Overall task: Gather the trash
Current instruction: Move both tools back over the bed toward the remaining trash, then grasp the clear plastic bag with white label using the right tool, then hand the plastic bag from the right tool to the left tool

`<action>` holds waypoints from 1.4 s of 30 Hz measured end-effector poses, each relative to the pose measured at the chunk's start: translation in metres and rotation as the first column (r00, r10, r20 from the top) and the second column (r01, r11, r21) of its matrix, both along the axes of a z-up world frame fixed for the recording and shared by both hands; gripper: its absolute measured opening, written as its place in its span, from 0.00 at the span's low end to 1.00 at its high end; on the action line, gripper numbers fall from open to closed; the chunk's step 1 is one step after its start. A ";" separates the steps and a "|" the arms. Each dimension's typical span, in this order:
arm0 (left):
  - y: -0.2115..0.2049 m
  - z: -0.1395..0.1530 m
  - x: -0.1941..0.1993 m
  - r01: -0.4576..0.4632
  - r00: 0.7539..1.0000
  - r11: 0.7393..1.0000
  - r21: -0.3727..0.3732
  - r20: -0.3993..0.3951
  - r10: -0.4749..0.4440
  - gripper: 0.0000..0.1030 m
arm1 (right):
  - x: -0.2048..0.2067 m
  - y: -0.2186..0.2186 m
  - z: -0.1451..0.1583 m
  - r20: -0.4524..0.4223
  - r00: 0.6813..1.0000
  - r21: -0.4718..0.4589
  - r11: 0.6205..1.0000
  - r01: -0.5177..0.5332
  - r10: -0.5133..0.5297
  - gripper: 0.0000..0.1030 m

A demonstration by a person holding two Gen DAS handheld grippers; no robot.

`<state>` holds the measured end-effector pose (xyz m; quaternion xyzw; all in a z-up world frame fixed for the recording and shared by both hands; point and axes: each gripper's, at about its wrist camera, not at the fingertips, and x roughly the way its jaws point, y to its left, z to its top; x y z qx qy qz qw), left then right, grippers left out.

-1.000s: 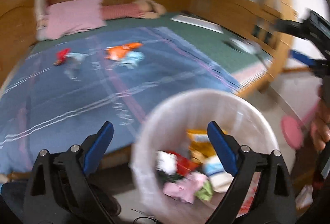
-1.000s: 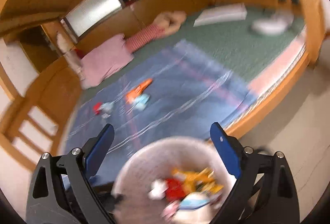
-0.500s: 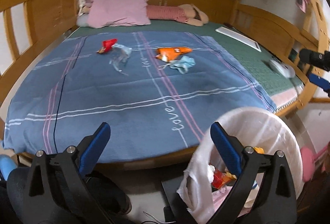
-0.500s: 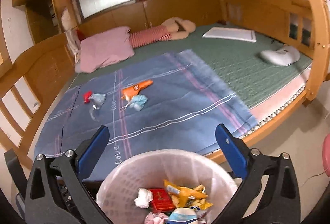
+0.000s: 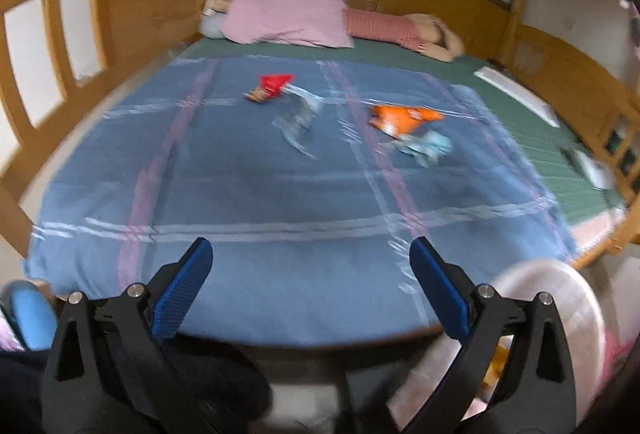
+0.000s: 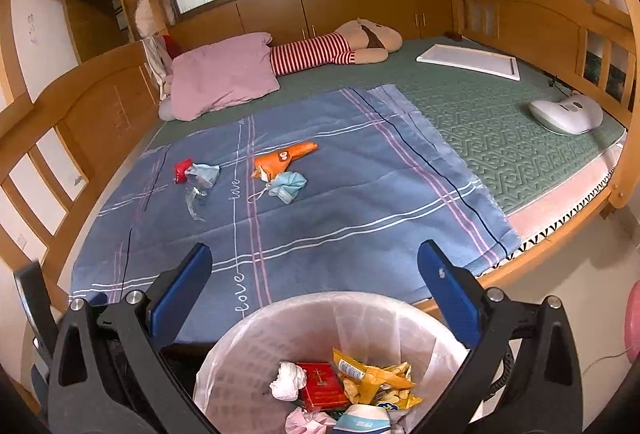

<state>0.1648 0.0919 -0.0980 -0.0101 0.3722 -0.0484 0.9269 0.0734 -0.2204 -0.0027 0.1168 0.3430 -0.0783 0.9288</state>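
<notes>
Trash lies on the blue blanket (image 6: pixel 340 202): an orange wrapper (image 6: pixel 286 158), a crumpled blue face mask (image 6: pixel 288 186), a red wrapper (image 6: pixel 183 170) and clear plastic (image 6: pixel 200 180). The left wrist view shows the orange wrapper (image 5: pixel 404 118), the mask (image 5: pixel 428 146), the red wrapper (image 5: pixel 272 86) and the clear plastic (image 5: pixel 298 122). A white lined trash bin (image 6: pixel 256 350) holding several pieces of trash stands at the bed's near edge, and its rim (image 5: pixel 560 298) shows in the left view. My left gripper (image 5: pixel 310 290) is open and empty above the blanket's near edge. My right gripper (image 6: pixel 314 294) is open and empty above the bin.
A pink pillow (image 6: pixel 224 74), a striped plush toy (image 6: pixel 340 48), a white board (image 6: pixel 468 60) and a white handheld device (image 6: pixel 566 112) lie on the green mattress (image 6: pixel 492 130). Wooden rails (image 6: pixel 612 46) surround the bed. A pink object (image 6: pixel 632 326) lies on the floor at right.
My left gripper has swung left, from over the bin to over the blanket's near edge. My right gripper has stayed above the bin, with its view steadier.
</notes>
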 end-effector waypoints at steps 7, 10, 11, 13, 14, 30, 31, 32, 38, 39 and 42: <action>0.059 -0.009 0.061 -0.268 0.961 0.958 -0.097 -0.097 0.259 0.96 | 0.051 -0.003 0.002 0.007 0.993 0.106 0.987 -0.122 0.122 0.97; 0.078 -0.004 0.082 -0.361 0.932 0.928 -0.090 -0.073 0.355 0.96 | 0.093 0.014 -0.002 -0.012 0.983 0.086 0.980 -0.182 0.183 0.97; 0.084 -0.003 0.093 -0.386 0.922 0.919 -0.077 -0.067 0.382 0.96 | 0.110 0.022 -0.005 -0.021 0.977 0.085 0.974 -0.209 0.211 0.97; 0.095 -0.006 0.108 -0.419 0.907 0.906 -0.065 -0.068 0.415 0.96 | 0.151 0.040 -0.019 -0.058 0.964 0.099 0.963 -0.252 0.259 0.97; 0.101 -0.010 0.113 -0.441 0.897 0.895 -0.064 -0.068 0.437 0.96 | 0.162 0.046 -0.024 -0.074 0.959 0.111 0.958 -0.264 0.272 0.97; 0.145 -0.071 0.127 -0.658 0.742 0.726 -0.201 -0.338 0.579 0.96 | 0.390 0.190 -0.182 -0.360 0.893 0.015 0.958 -0.285 0.271 0.89; 0.146 -0.072 0.127 -0.661 0.739 0.723 -0.201 -0.343 0.580 0.96 | 0.394 0.197 -0.189 -0.380 0.889 -0.042 0.955 -0.292 0.255 0.86; 0.145 -0.073 0.134 -0.663 0.736 0.720 -0.203 -0.350 0.579 0.96 | 0.396 0.204 -0.195 -0.394 0.883 -0.072 0.949 -0.307 0.256 0.78; 0.151 -0.078 0.130 -0.685 0.717 0.692 -0.229 -0.381 0.584 0.96 | 0.376 0.206 -0.190 -0.389 0.835 0.056 0.914 -0.401 0.390 0.23; 0.152 -0.078 0.128 -0.688 0.715 0.687 -0.232 -0.380 0.587 0.96 | 0.371 0.208 -0.188 -0.390 0.825 0.065 0.906 -0.418 0.408 0.18; 0.158 -0.076 0.121 -0.700 0.706 0.671 -0.244 -0.374 0.602 0.96 | 0.345 0.207 -0.179 -0.390 0.782 0.137 0.870 -0.473 0.486 0.14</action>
